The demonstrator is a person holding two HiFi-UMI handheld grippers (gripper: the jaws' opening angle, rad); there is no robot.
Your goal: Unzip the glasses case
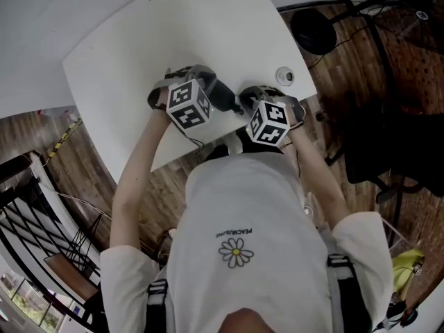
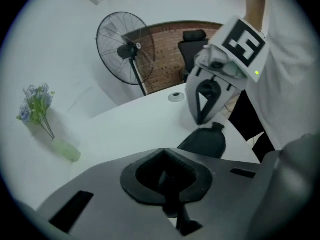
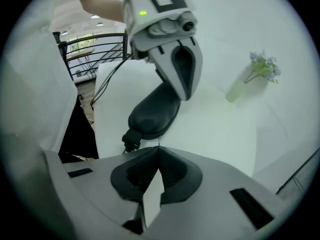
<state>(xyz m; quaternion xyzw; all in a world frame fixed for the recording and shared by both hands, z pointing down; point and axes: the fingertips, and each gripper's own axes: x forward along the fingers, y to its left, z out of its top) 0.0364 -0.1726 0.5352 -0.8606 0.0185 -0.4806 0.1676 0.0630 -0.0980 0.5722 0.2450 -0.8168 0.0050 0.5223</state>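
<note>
A dark oval glasses case lies on the white table near its front edge, and it also shows between the two grippers as the case and the case. My left gripper is shut, and nothing shows between its jaws. Seen from the right gripper view, the left gripper has its tip at the case's far end; whether it pinches the edge is hidden. My right gripper is shut just short of the case's near end. In the left gripper view, the right gripper hangs beside the case's small end tab.
A small green vase with flowers stands far back on the table. A round cable grommet sits near the right corner. A floor fan and a dark office chair stand beyond the table. A cable hangs off the near edge.
</note>
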